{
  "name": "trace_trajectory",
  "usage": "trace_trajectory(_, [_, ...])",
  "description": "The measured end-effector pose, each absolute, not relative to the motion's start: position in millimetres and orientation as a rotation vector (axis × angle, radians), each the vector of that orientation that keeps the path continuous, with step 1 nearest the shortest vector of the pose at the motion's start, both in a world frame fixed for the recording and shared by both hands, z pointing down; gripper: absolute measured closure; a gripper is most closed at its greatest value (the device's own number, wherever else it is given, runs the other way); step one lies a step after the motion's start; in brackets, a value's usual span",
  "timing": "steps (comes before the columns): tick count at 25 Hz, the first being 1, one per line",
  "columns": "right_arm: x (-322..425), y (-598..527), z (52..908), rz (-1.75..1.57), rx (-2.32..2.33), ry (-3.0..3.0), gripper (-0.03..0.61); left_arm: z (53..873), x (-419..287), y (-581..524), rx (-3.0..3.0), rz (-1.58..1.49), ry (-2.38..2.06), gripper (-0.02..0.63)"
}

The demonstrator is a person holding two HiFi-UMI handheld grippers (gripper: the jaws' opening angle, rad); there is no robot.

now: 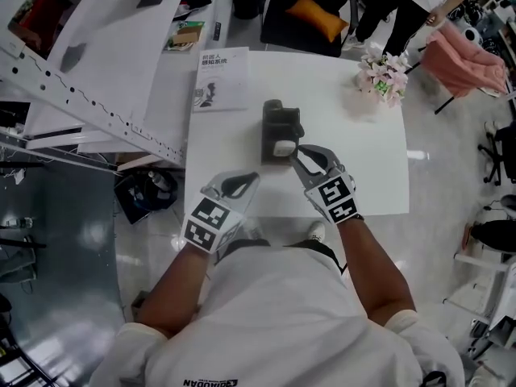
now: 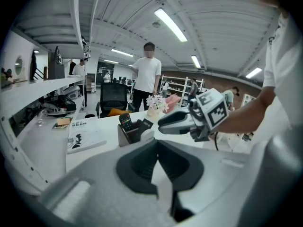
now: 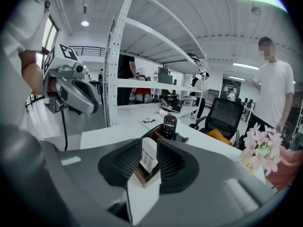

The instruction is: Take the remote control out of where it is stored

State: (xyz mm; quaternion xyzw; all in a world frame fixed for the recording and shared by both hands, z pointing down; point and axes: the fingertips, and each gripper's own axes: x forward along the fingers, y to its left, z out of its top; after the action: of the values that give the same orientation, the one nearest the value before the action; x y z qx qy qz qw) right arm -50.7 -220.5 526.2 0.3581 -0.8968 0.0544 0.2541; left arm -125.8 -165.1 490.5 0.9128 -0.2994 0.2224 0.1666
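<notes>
A black remote control (image 3: 169, 126) with coloured buttons stands upright in the back of a dark desk organizer (image 1: 281, 126) at the middle of the white table (image 1: 371, 168). From the left gripper view the remote control (image 2: 125, 122) leans in the organizer (image 2: 130, 133). A white printed device (image 3: 148, 156) fills the front slot. My right gripper (image 1: 295, 153) is open at the organizer's front right corner, and the white device shows in the gap between its jaws without being pressed. My left gripper (image 1: 255, 177) hangs shut and empty, nearer me and to the left.
A white booklet (image 1: 222, 79) lies at the table's far left, and a pot of pale flowers (image 1: 383, 77) at its far right. A white shelf rack (image 1: 89, 95) borders the left. A black chair (image 1: 310, 14) and a standing person (image 2: 146, 77) are beyond the table.
</notes>
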Motion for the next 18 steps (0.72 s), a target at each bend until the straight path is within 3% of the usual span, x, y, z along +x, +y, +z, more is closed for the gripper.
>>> trace_trajectory(8, [-73,-239,543,-0.017,0.844,-2.284,0.405,494,-141,-159,2.603,0.637,-0.799,0.612])
trace_trajectory(18, [-78,-243,566,-0.115,0.635,-2.166,0.405,488,-129,-164,2.581,0.589,-0.838,0.612])
